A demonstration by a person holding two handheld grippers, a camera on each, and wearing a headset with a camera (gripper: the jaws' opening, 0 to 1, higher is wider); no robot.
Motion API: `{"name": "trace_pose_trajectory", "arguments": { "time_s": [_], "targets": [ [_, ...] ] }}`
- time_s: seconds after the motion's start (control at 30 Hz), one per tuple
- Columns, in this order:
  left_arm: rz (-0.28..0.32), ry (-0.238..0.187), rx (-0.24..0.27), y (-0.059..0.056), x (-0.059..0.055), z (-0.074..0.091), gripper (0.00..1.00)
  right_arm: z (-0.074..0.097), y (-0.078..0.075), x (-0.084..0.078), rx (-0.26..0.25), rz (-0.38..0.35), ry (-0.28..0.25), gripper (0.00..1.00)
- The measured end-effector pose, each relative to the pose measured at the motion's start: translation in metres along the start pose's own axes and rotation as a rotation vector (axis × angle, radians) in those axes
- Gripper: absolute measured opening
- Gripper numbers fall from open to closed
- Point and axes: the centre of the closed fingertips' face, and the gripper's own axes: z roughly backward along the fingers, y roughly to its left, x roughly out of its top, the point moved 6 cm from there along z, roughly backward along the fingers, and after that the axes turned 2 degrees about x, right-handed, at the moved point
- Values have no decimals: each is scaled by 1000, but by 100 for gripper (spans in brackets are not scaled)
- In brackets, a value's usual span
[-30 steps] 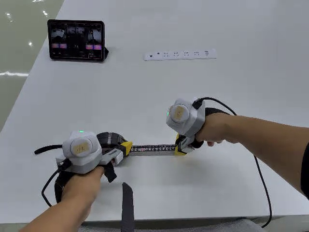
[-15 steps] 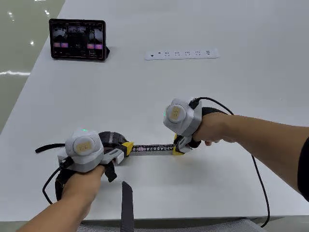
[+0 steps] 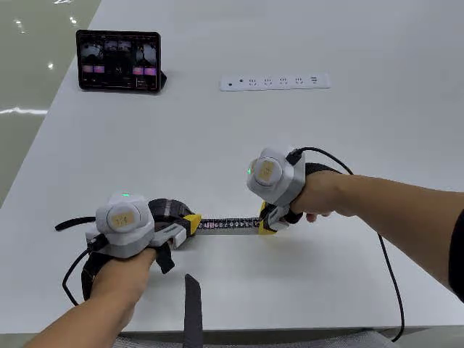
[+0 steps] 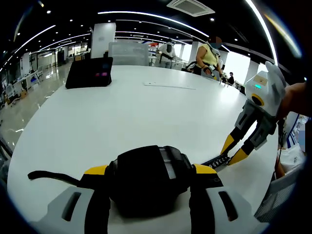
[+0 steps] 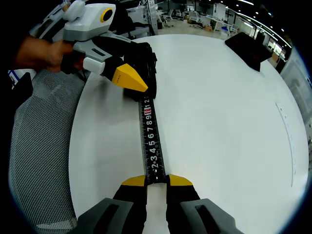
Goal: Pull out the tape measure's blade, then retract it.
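Near the table's (image 3: 217,145) front edge, the tape measure's (image 3: 165,209) blade (image 5: 150,136) runs rightward along that edge; left gripper (image 4: 150,169) clamps the black case (image 4: 146,187), right gripper (image 5: 157,181) nips the blade's tip.

Noted: blade (image 5: 151,141) end hidden between right gripper (image 5: 156,181) pads; at blade's other end, left gripper (image 4: 150,171) half-covers tape measure case (image 3: 165,209).

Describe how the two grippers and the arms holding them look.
Both the left gripper and the right gripper have rounded light-grey housings with a tan disc and small green light on top, jaws tipped in yellow, and black hand straps. A black cable trails from each. Forearms are bare; a dark sleeve edges the right arm.
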Motion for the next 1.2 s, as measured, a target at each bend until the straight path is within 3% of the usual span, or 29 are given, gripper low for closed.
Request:
{"name": "trace_pose_trajectory", "arguments": {
  "time_s": [0.2, 1.2],
  "targets": [
    [3, -3, -7, 1, 0, 0, 61, -1, -1, 1, 11, 29, -18, 11],
    [9, 1, -16, 1, 0, 1, 62, -7, 1, 14, 12, 15, -49, 10]
  ]
}}
